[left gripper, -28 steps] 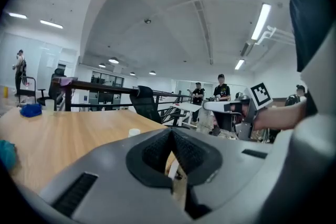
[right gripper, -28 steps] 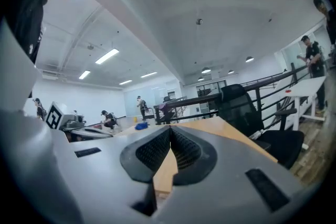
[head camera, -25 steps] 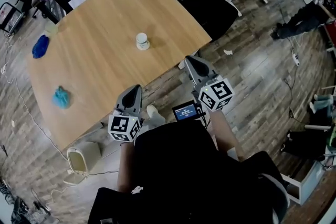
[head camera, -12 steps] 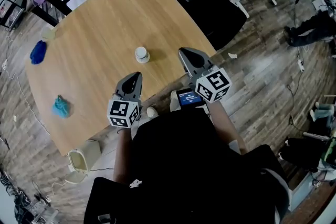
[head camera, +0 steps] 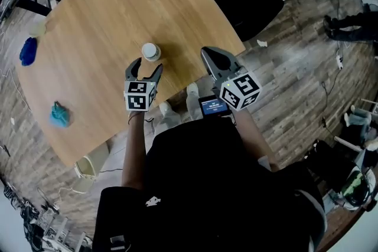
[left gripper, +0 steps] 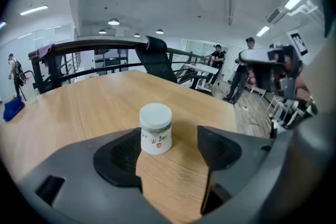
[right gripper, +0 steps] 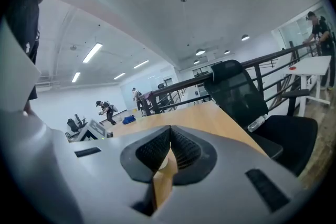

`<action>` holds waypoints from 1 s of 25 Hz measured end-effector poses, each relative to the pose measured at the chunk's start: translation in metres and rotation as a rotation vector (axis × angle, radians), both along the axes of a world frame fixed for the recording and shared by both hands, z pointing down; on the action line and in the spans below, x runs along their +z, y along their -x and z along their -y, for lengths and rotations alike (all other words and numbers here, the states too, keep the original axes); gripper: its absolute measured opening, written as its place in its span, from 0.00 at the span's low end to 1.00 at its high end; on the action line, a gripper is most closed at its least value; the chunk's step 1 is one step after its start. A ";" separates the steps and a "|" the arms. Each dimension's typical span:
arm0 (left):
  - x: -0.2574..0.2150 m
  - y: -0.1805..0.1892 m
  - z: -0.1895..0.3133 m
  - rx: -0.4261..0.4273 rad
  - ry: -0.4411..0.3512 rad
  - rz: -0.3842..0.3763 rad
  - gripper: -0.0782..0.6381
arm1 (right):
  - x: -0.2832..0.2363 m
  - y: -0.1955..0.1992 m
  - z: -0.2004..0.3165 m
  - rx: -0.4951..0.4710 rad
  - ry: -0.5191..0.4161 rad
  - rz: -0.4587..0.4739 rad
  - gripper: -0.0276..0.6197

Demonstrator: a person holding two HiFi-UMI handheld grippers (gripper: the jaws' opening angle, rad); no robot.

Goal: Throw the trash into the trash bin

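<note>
My left gripper [head camera: 146, 66] has just been spreading its jaws, and they now stand wide apart over the wooden table [head camera: 100, 9] with nothing between the pads. The small white lidded jar [head camera: 150, 51] stands upright just beyond the tips, a little toward my left jaw and, as far as I can tell, not touching it. My right gripper [head camera: 207, 53] hangs over the table's near edge, jaws pressed together on nothing. I count one jar. There are two crumpled scraps well off to the left on the table, one teal [head camera: 58, 115] and one blue [head camera: 27, 51]. One pale trash bin [head camera: 87, 169] is on the floor by the table's near edge.
</note>
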State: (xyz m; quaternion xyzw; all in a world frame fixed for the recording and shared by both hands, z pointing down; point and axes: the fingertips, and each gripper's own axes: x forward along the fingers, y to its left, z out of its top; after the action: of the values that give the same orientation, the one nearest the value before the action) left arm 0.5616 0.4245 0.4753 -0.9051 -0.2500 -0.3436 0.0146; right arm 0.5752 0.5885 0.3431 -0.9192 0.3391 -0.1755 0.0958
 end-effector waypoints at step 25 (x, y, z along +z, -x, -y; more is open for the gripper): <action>0.080 -0.033 0.007 -0.011 -0.147 0.104 0.51 | 0.034 -0.007 0.003 0.013 -0.002 0.079 0.04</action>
State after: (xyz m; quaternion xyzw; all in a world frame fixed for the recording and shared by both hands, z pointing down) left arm 0.5942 0.4172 0.5551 -0.8840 -0.2196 -0.4074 0.0661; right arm 0.5819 0.5857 0.3770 -0.9136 0.3293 -0.2109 0.1112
